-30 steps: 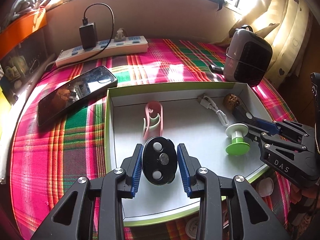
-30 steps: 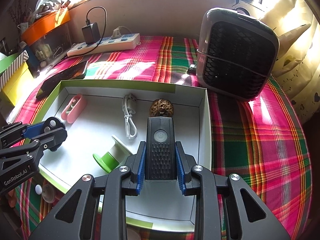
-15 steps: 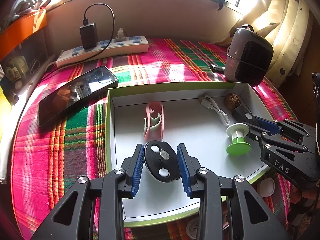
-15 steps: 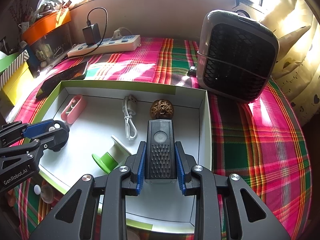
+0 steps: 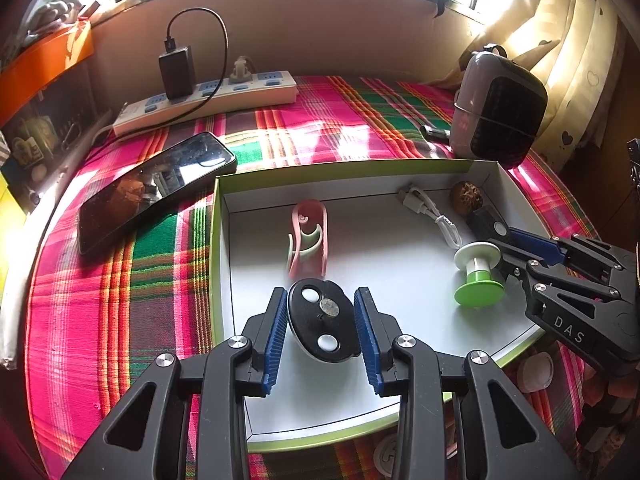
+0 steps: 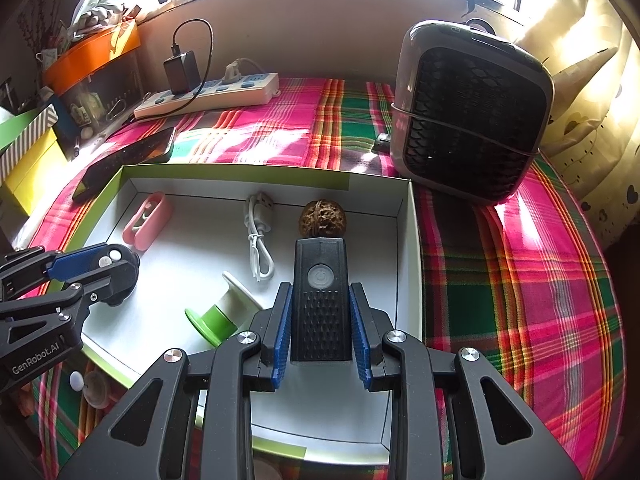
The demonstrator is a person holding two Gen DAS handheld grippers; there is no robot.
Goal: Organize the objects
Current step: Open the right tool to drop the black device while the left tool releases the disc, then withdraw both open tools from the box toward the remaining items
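Jaws of left gripper (image 5: 321,328) clamped on black oval disc with white dots (image 5: 321,322), low over near-left floor of white green-rimmed box (image 5: 216,248). Right gripper (image 6: 320,330) clamped on black ribbed rectangular device (image 6: 319,300), near brown walnut (image 6: 322,218). Advice: settle each flat on box floor before parting jaws, clear of green-white spool (image 5: 478,274).

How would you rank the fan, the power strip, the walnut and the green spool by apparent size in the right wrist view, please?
1. Fan, clearly largest.
2. Power strip.
3. Green spool, though it lies nearer the camera, which flatters it.
4. Walnut, smallest; its rank below the spool is uncertain.
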